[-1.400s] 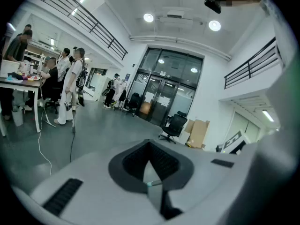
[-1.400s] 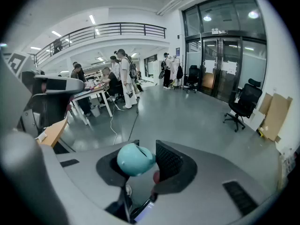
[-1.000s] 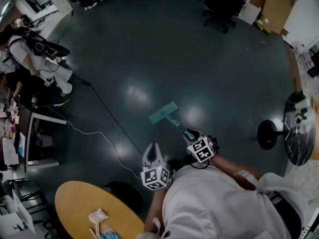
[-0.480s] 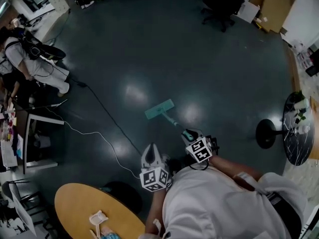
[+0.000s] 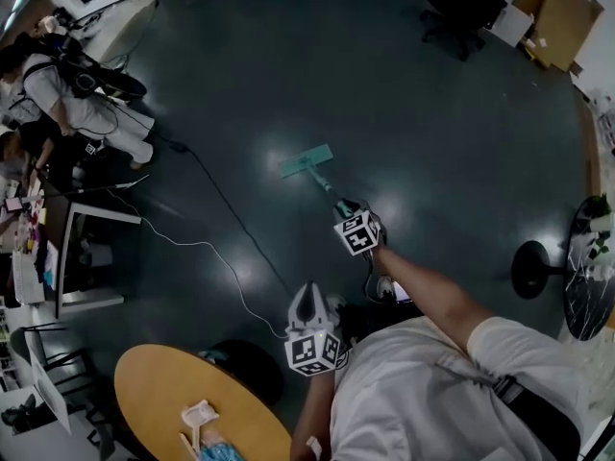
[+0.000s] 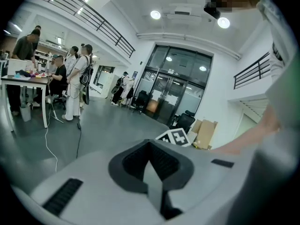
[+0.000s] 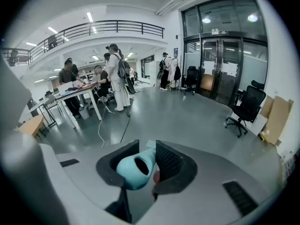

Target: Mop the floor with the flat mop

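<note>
The flat mop's teal head point(image 5: 307, 160) lies on the dark floor, its thin pole running back toward me. My right gripper point(image 5: 348, 212) is shut on the mop's teal handle end point(image 7: 136, 168), which sits between the dark jaw pads. That arm is stretched forward over the floor. My left gripper point(image 5: 308, 303) hangs lower and nearer my body, jaws shut together with nothing between them point(image 6: 151, 164). It points away from the mop toward the glass doors.
A white cable point(image 5: 207, 257) and a black cable point(image 5: 226, 214) trail across the floor left of the mop. People stand by desks point(image 5: 67, 104) at far left. A round wooden table point(image 5: 183, 406) is at bottom left, a black round stand point(image 5: 536, 269) right, office chair point(image 5: 471, 3) far.
My right arm has pushed forward, sliding the mop head farther away across the floor. The left gripper stays low by my body.
</note>
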Motion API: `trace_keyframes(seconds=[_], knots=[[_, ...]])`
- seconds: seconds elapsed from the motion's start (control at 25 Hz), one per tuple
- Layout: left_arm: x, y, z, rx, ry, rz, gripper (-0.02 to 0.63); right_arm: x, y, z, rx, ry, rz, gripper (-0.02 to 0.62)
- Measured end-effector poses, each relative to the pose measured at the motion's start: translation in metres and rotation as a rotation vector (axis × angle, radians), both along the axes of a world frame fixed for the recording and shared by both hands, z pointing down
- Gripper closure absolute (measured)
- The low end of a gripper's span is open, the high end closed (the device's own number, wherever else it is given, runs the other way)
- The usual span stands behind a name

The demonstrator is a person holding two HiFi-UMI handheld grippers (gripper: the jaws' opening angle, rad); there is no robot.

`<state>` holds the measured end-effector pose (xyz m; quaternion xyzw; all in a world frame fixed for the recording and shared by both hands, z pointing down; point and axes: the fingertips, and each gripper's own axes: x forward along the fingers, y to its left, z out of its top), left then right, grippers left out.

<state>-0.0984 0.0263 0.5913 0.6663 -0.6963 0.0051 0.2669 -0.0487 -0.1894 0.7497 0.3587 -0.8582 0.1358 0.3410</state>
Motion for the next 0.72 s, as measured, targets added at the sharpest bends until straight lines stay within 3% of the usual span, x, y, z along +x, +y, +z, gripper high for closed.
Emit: trace_keyframes(seconds=[0.16,0.32,0.72], knots=[[-0.013,0.003,0.007,-0.022,-0.002,-0.03,0.601,-0.023,-0.026,0.016,-0.014,0.039,-0.022,0.482],[-0.02,-0.003,0.003,-0.007,0.0,-0.035,0.601,0.001,-0.019,0.01,-0.036,0.044,-0.001,0.482],[-0.006,-0.022,-0.009,0.037,0.011,0.01,0.601,0.139,0.139,-0.071,-0.096,0.112,-0.129,0.482]])
